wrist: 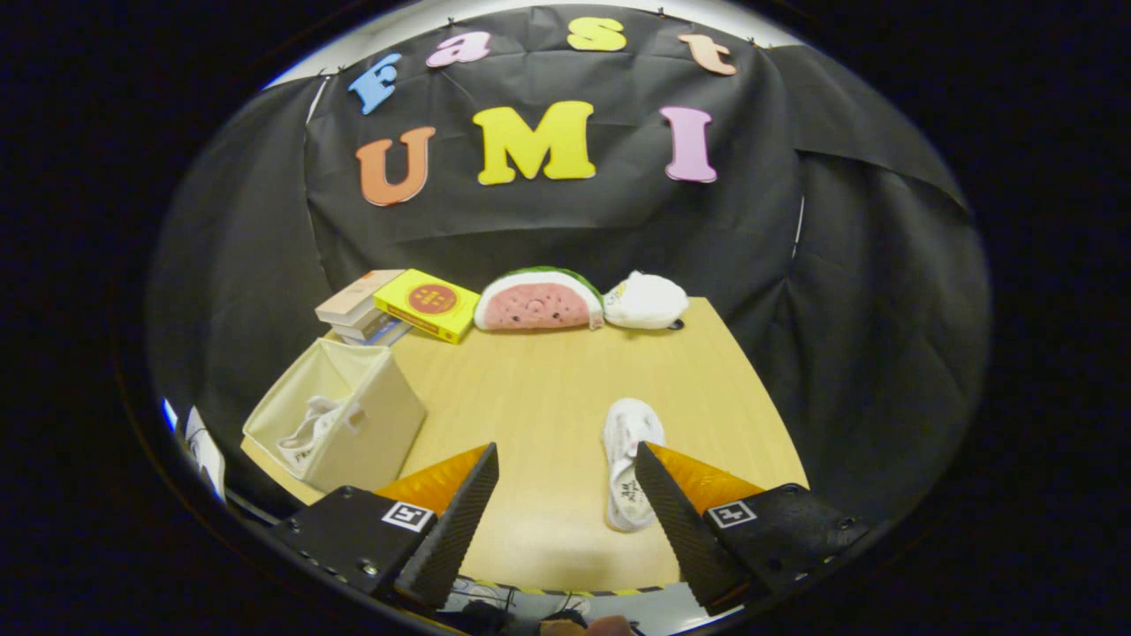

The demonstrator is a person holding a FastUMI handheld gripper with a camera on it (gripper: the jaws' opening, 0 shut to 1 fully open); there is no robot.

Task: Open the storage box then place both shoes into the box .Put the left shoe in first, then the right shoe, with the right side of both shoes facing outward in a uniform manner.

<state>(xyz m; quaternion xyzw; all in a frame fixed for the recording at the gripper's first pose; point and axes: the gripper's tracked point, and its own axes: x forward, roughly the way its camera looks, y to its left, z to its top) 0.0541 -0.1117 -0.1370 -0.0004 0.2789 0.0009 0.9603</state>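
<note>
Now claw (565,459) wide, empty; white shoe (629,473) on table (548,389) just inside right finger.

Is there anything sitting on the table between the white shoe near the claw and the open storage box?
Nothing visible does. The white shoe lies just ahead of the open claw, beside one finger, and only bare table separates it from the storage box, which already holds a shoe. The books and plush toys sit farther back.
</note>
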